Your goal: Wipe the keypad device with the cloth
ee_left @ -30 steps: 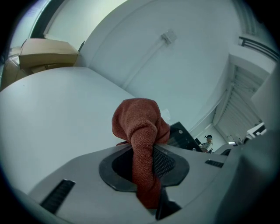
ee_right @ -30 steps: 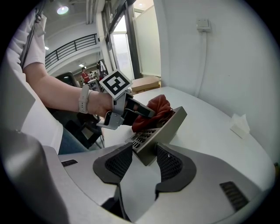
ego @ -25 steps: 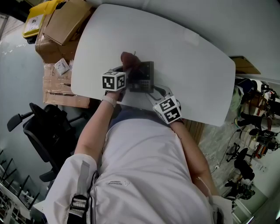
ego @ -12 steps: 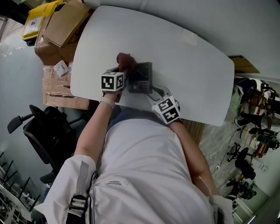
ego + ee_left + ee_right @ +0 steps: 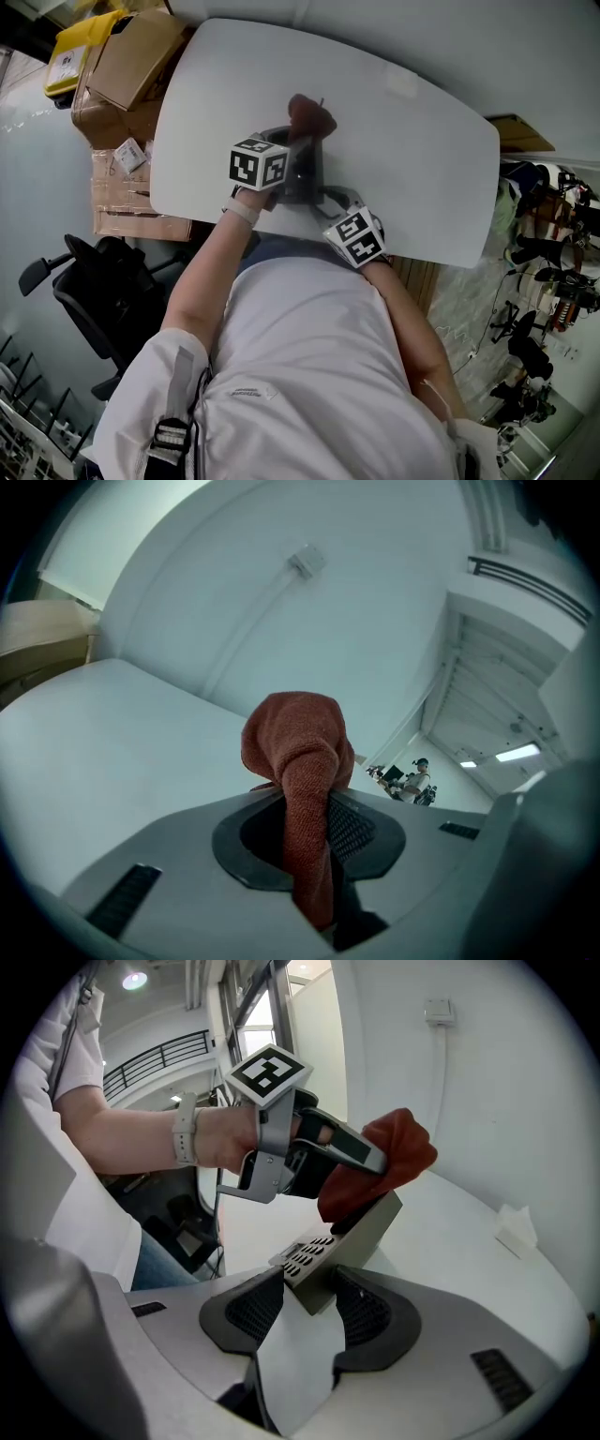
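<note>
A grey keypad device lies near the front edge of the white table. My right gripper is shut on its near end; in the right gripper view the jaws flank the device just below its keys. A rust-red cloth is bunched in my left gripper, which is shut on it. From the left gripper view the cloth fills the gap between the pads. The cloth presses on the device's raised far part, hiding the screen end.
Cardboard boxes and a yellow box are stacked on the floor left of the table. An office chair stands at the lower left. A small white piece lies on the table to the right of the device.
My left gripper has carried the cloth from the device's left side to the right and farther away, onto its far end. The right gripper has stayed on the device.
</note>
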